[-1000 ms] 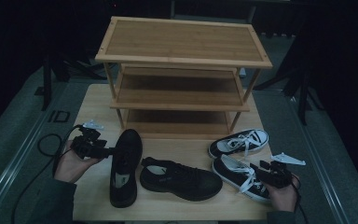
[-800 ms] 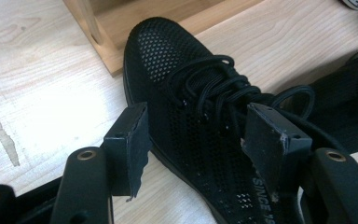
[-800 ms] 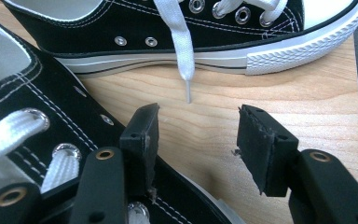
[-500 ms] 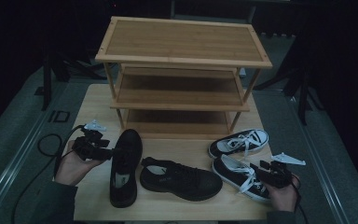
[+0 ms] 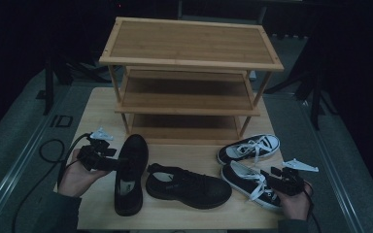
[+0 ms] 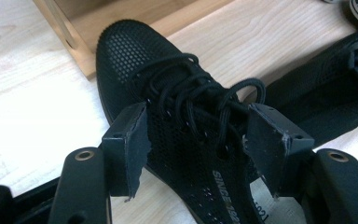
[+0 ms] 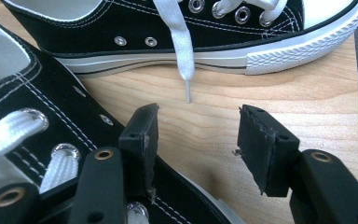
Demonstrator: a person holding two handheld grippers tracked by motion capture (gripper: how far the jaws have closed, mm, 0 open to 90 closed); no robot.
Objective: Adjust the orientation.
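While straddling the laced upper of the black mesh lace-up shoe (image 6: 177,107) with the left gripper (image 6: 200,135), does not clamp it yet: jaws wide, one pad on each side of the laces, no squeeze visible. Lies on the light wooden table (image 5: 97,111), just in front of the three-tier bamboo shoe rack (image 5: 189,41), toe toward the lowest shelf. Holds the right gripper (image 7: 198,135) wide as well, and empty, above bare table between two black canvas sneakers with white laces: one jaw over the side of the nearer sneaker (image 7: 51,140), the farther sneaker (image 7: 191,28) just beyond. Seems to be at the very beginning of putting shoes on the rack: all three shelves bare, all four shoes on the table, among them the second black mesh shoe (image 5: 189,182) beside the first. Left to do, probably: closing on the first shoe, lifting it to a shelf, then the same for the other three.
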